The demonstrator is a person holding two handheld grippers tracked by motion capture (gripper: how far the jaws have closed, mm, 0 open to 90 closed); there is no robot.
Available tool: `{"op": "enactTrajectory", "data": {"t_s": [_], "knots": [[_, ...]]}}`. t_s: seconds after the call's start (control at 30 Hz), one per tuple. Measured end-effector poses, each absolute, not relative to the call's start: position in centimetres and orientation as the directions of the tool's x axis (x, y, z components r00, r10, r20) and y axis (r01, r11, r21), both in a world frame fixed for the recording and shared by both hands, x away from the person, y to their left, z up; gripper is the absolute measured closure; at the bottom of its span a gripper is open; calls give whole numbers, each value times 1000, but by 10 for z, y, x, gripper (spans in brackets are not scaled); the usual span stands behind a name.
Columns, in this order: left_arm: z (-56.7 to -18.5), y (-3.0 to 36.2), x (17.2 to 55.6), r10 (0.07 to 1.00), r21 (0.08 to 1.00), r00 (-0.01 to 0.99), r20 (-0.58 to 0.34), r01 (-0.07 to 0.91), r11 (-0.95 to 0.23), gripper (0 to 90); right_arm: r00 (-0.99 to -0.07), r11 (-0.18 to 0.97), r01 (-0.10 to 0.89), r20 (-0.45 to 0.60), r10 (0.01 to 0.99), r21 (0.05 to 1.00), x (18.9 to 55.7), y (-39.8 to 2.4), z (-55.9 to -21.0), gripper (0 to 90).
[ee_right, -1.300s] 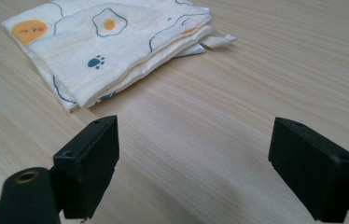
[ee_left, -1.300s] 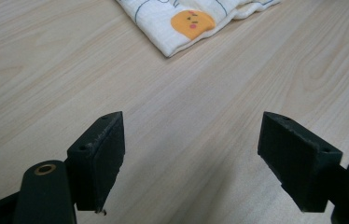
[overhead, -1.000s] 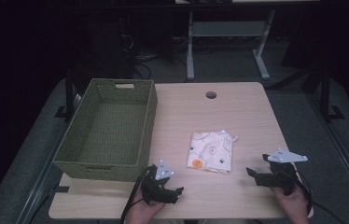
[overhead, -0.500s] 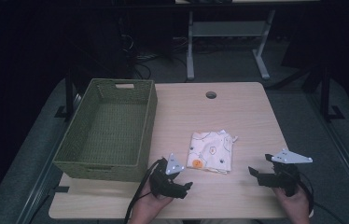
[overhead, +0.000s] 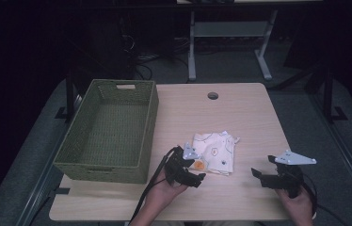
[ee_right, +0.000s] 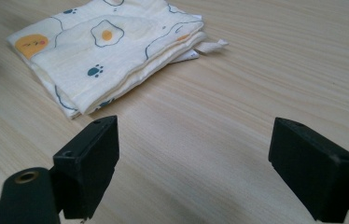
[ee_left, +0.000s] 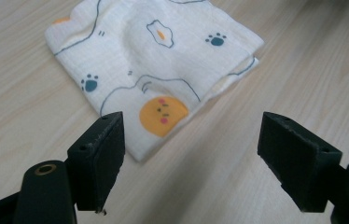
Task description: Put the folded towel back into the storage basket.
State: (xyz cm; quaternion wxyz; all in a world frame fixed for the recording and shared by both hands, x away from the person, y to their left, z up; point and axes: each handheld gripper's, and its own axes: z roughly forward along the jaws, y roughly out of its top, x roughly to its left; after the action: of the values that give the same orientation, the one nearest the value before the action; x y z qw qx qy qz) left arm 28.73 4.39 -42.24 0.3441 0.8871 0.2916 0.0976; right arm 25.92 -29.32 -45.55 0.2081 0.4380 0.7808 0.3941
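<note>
We find no brand, label or readable writing anywhere; the folded cloth [overhead: 214,152] carries only printed pictures: fried eggs, dark paw prints, blue outlines and an orange round face at one corner. It lies flat on the pale wood-grain table [overhead: 240,113], near the front edge and just right of the green woven basket [overhead: 109,129], which stands at the table's left side. A round cable hole [overhead: 212,95] sits near the far edge. Around the table the room is dark, with grey floor and a light metal frame behind.

Our left gripper [overhead: 194,172] hovers just at the cloth's near corner, jaws spread wide and holding nothing; in the left gripper view the orange-face corner lies between and just beyond them. Our right gripper [overhead: 260,167] sits apart to the right, jaws also wide and empty, above bare wood.
</note>
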Motion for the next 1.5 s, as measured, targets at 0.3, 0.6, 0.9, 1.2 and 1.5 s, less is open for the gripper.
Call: {"op": "enactTrajectory", "data": {"t_s": [0.3, 0.6, 0.9, 1.2, 1.5], "knots": [[-422, 28, 301, 584, 641, 811, -30, 464, -612, 236, -529, 300, 520, 26, 848, 800, 259, -295, -455, 158], [-419, 15, 314, 582, 633, 812, -34, 468, -617, 240, -524, 291, 521, 32, 851, 803, 258, -296, -455, 158], [-416, 0, 332, 587, 625, 809, -25, 471, -622, 248, -527, 292, 522, 35, 849, 802, 258, -296, -455, 158], [-421, -14, 350, 603, 606, 797, -33, 496, -622, 266, -526, 289, 520, 35, 850, 804, 258, -296, -455, 158], [-436, -27, 366, 617, 573, 786, -47, 527, -628, 304, -530, 294, 520, 33, 847, 802, 259, -296, -455, 158]]}}
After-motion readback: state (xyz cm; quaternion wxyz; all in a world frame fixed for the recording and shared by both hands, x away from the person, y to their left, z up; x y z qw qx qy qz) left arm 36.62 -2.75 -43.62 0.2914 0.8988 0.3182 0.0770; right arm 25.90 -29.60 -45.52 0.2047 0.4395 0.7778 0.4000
